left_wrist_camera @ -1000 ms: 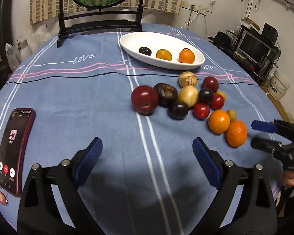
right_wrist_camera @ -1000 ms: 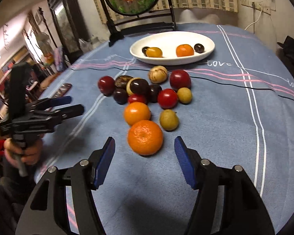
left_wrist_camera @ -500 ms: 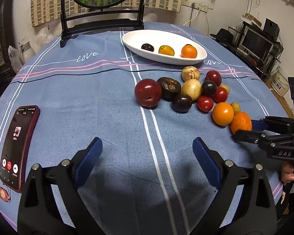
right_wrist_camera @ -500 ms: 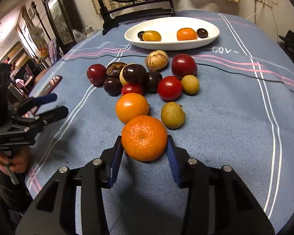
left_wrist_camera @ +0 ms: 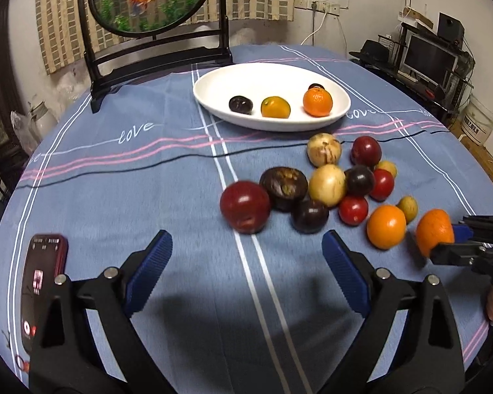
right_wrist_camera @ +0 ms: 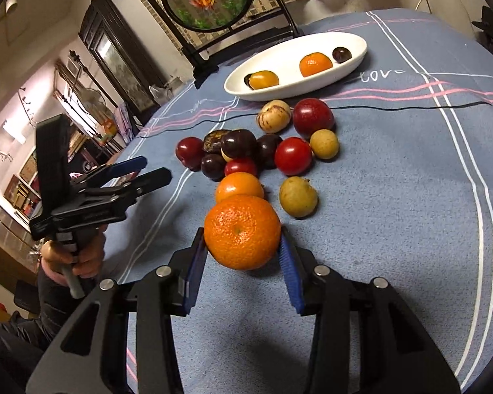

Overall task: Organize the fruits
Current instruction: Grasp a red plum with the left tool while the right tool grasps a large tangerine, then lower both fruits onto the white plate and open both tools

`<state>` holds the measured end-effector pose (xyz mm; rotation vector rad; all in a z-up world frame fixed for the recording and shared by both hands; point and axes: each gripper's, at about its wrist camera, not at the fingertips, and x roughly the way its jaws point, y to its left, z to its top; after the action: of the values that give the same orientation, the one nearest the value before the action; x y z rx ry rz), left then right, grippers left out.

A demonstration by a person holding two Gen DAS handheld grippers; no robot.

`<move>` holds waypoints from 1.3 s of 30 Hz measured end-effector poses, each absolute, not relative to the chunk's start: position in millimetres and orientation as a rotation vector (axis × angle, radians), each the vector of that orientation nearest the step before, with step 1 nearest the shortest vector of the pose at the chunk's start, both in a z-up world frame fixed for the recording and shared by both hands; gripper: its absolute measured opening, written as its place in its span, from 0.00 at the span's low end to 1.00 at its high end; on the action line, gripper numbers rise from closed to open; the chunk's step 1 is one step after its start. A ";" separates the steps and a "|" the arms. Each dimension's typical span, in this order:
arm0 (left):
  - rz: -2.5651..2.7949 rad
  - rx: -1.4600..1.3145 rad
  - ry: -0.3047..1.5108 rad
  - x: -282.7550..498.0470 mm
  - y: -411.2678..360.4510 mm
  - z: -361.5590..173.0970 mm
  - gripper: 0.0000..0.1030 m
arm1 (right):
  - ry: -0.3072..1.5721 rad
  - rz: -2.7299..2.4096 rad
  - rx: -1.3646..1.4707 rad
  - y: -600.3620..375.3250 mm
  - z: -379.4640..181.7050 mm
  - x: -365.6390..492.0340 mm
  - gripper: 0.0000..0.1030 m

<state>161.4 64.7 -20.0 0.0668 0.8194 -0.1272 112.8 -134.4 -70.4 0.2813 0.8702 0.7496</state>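
Right jaws are clamping the mandarin [right_wrist_camera: 242, 231] now, blue pads touching both its sides; a second ago they were wide apart and short of it, so I'm calling the grasp made. My right gripper [right_wrist_camera: 243, 256] is tilting, and the mandarin seems to be lifting off the blue tablecloth [right_wrist_camera: 394, 197], though I cannot tell for sure. Left jaws are standing wide apart, holding nothing; my left gripper [left_wrist_camera: 246, 262] is hovering over bare cloth, nearer me than the pile, and has crept closer to the red plum [left_wrist_camera: 245, 206]. Just beyond the mandarin, the orange [right_wrist_camera: 239, 186] and the yellow-green fruit [right_wrist_camera: 298, 196] are sitting, then the rest of the loose pile. Farthest beyond the mandarin, the white dish [right_wrist_camera: 358, 53] is holding four fruits already. Judging next: I'm carrying the mandarin over the pile to that dish.
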 end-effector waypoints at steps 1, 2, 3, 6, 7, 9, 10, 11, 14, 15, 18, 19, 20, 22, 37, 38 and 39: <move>-0.130 0.074 0.823 164.8 64.3 -20.8 0.83 | 0.870 0.750 0.287 -135.1 -70.0 113.0 0.42; -0.139 0.074 0.831 168.0 64.3 -22.0 0.73 | 0.870 0.752 0.291 -135.5 -70.1 113.5 0.42; -0.149 0.066 0.840 171.3 65.6 -22.9 0.66 | 0.870 0.751 0.294 -135.6 -70.2 113.9 0.42; -0.160 0.047 0.854 178.5 68.1 -24.6 0.56 | 0.870 0.755 0.300 -135.0 -69.7 114.5 0.42; -0.159 0.048 0.856 179.9 68.2 -25.3 0.55 | 0.870 0.757 0.302 -135.1 -69.8 114.8 0.42; -0.153 0.053 0.858 182.8 67.7 -26.2 0.55 | 0.868 0.758 0.304 -135.9 -69.8 113.8 0.42; -0.152 0.058 0.859 184.1 67.0 -26.4 0.55 | 0.868 0.759 0.305 -136.2 -69.7 112.7 0.42; -0.150 0.064 0.858 185.2 66.5 -26.9 0.55 | 0.868 0.760 0.306 -136.1 -69.8 112.7 0.42; -0.126 0.089 0.864 191.8 65.0 -30.2 0.55 | 0.872 0.761 0.305 -136.1 -69.6 112.5 0.42; -0.124 0.091 0.867 193.5 65.0 -30.9 0.52 | 0.873 0.762 0.304 -135.9 -69.6 112.3 0.42; -0.142 0.084 0.885 198.6 64.7 -33.0 0.43 | 0.875 0.769 0.305 -134.8 -69.5 112.5 0.42; -0.142 0.090 0.889 200.2 63.8 -34.2 0.42 | 0.874 0.773 0.308 -135.1 -69.4 112.6 0.42; -0.141 0.094 0.892 200.8 63.1 -35.4 0.42 | 0.873 0.773 0.310 -135.4 -69.5 112.6 0.42; -0.142 0.097 0.904 203.5 61.7 -38.6 0.42 | 0.874 0.776 0.315 -136.4 -69.8 111.8 0.42; -0.142 0.066 0.904 205.0 64.0 -41.3 0.40 | 0.887 0.773 0.297 -132.7 -69.2 113.8 0.42; -0.144 0.061 0.900 204.1 64.9 -39.5 0.40 | 0.886 0.773 0.295 -132.9 -69.4 114.4 0.42; -0.146 0.057 0.895 203.3 65.8 -37.6 0.40 | 0.885 0.780 0.293 -132.8 -68.9 114.9 0.42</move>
<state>203.3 65.8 -37.6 0.0568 0.8951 -0.1460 114.9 -132.8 -68.9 0.2934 0.8854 0.7799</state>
